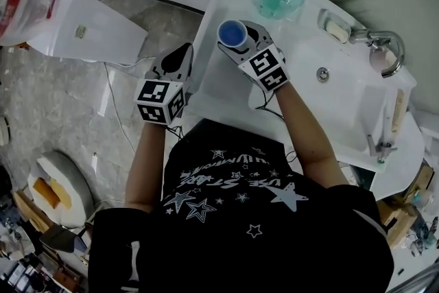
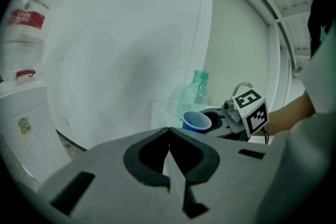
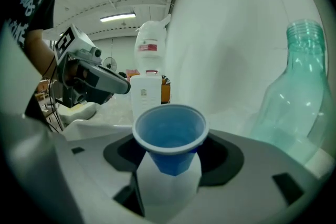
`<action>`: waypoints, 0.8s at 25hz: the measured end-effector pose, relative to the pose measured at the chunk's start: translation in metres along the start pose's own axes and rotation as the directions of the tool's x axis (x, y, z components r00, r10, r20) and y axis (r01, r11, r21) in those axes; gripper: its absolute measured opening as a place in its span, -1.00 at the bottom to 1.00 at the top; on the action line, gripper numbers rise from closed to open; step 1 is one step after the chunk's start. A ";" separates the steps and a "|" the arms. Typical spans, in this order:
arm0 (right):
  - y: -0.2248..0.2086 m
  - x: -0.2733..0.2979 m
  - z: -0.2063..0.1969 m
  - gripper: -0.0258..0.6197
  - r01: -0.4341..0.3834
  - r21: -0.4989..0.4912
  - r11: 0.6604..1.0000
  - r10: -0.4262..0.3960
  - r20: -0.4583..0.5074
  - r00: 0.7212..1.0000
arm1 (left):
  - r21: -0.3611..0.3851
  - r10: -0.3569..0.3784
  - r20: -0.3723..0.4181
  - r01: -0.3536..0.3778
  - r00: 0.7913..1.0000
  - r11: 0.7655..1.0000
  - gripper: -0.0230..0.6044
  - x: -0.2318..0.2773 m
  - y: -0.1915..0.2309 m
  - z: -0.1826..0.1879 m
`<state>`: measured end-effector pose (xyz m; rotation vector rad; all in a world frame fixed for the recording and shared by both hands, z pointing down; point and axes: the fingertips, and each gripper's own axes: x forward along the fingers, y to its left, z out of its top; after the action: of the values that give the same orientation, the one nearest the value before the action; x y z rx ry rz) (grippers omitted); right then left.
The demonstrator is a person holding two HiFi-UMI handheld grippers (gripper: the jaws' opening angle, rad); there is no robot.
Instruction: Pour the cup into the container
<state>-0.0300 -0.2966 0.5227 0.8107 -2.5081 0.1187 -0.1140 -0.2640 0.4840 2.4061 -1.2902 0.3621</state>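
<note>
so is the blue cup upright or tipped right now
Upright. The blue cup is held in the right gripper with its mouth facing up and rim level, not leaning toward the green bottle.

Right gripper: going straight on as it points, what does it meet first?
Probably the white wall; depth is unclear. The right gripper, shut on the blue cup, points left of the green bottle, which stands off its line.

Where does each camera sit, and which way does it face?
Head view: on the head, steeply down at the counter; both forearms, left gripper, right gripper.
Left gripper view: along shut, empty jaws toward the wall; right forearm.
Right gripper view: along jaws gripping the blue cup; left arm.
All share the blue cup and green bottle.
</note>
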 end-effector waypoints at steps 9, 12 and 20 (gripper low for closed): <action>0.019 0.025 -0.010 -0.02 -0.061 0.022 0.998 0.061 -0.016 0.998 | 0.011 -0.014 -0.025 0.015 1.000 1.000 -0.89 0.004 0.016 -0.009; 0.024 0.027 -0.010 -0.02 -0.077 0.030 0.997 0.077 -0.014 0.997 | 0.005 -0.022 -0.028 0.022 0.999 1.000 -0.90 0.005 0.018 -0.010; 0.024 0.028 -0.013 0.03 -0.071 0.074 0.995 0.070 0.008 0.997 | -0.001 -0.049 -0.031 0.049 0.998 0.999 -0.90 0.010 0.019 -0.014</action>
<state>-0.0576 -0.2886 0.5496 0.7526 -2.5516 0.2355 -0.1246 -0.2746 0.5044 2.4174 -1.2150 0.3834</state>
